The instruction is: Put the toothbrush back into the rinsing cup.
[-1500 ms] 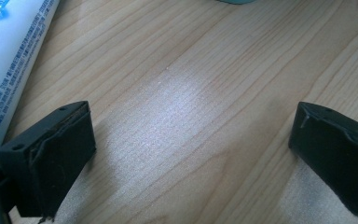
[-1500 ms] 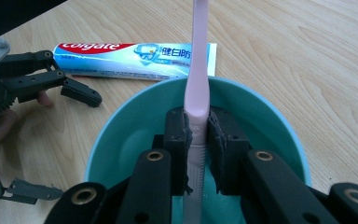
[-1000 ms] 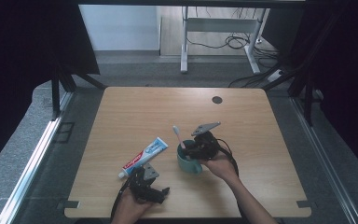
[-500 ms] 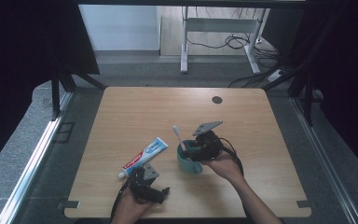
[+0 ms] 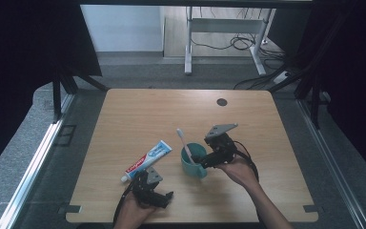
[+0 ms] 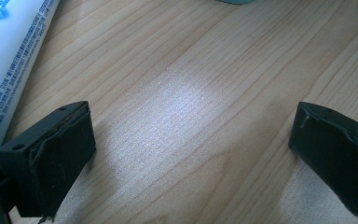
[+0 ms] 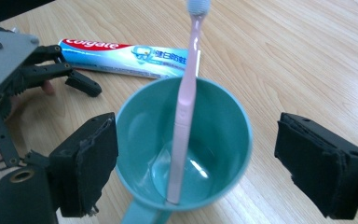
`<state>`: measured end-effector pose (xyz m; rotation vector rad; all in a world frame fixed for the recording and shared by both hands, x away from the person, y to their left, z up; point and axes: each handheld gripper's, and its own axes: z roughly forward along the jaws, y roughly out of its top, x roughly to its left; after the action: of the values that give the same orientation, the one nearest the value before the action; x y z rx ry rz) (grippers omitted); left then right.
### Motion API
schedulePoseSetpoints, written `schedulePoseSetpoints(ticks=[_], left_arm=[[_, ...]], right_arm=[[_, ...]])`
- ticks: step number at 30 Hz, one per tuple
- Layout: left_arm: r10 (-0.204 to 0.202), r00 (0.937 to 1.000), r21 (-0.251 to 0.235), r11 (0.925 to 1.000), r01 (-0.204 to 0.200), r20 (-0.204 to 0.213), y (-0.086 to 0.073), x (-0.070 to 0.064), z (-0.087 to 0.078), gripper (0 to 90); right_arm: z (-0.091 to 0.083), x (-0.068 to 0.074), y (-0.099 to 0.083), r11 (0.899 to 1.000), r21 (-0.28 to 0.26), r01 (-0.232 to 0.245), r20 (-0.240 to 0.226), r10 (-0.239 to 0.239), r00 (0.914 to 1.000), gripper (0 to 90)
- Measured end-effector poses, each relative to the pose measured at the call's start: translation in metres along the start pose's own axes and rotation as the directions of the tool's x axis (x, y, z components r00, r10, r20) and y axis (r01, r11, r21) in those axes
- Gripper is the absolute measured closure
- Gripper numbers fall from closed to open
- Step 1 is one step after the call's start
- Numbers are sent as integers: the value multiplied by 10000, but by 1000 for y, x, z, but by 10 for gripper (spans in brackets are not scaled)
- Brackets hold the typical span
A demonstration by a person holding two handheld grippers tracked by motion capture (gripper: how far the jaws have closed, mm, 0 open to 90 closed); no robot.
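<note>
A teal cup [image 5: 192, 164] stands near the table's front, with a pink toothbrush [image 5: 184, 142] leaning upright inside it. A white-and-blue toothpaste tube [image 5: 147, 160] lies flat just left of the cup. My right gripper [image 5: 204, 159] is at the cup's right side. In the right gripper view its jaws stand open on either side of the cup [image 7: 186, 144], with the toothbrush [image 7: 186, 102] between them and the tube [image 7: 130, 58] beyond. My left gripper [image 5: 162, 197] rests below the tube, open [image 6: 186, 154] over bare wood, with the tube [image 6: 9, 56] beside its left jaw.
The wooden table [image 5: 138, 114] has a small dark round hole [image 5: 222, 101] at the back right. A metal desk frame and cables [image 5: 228, 43] stand on the floor beyond the far edge. The person's hands hold both grippers close to the front edge.
The right gripper has slid a little to the right beside the cup. The cup, toothbrush, tube and left gripper stay where they were.
</note>
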<state>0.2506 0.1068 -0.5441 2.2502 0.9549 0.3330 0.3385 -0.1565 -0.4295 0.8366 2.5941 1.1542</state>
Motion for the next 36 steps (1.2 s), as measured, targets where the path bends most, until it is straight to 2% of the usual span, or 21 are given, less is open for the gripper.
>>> schedulePoseSetpoints(ticks=[7,11,25,36], left_arm=[[0,10000,1,10000,0,3,0,0,0,2],[5,10000,19,10000,-5,4,0,0,0,2],[-1,10000,-1,10000,1,2,0,0,0,2],[26,10000,22,10000,-26,5,0,0,0,2]], right_arm=[[-7,-5,-9,9999,140,30,339,-35,9994,21],[-10,-6,-16,9995,305,95,473,-109,9988,0],[-28,-11,-38,9998,184,65,909,-82,9958,0],[-34,-12,-54,9998,212,41,1143,-65,9934,0]])
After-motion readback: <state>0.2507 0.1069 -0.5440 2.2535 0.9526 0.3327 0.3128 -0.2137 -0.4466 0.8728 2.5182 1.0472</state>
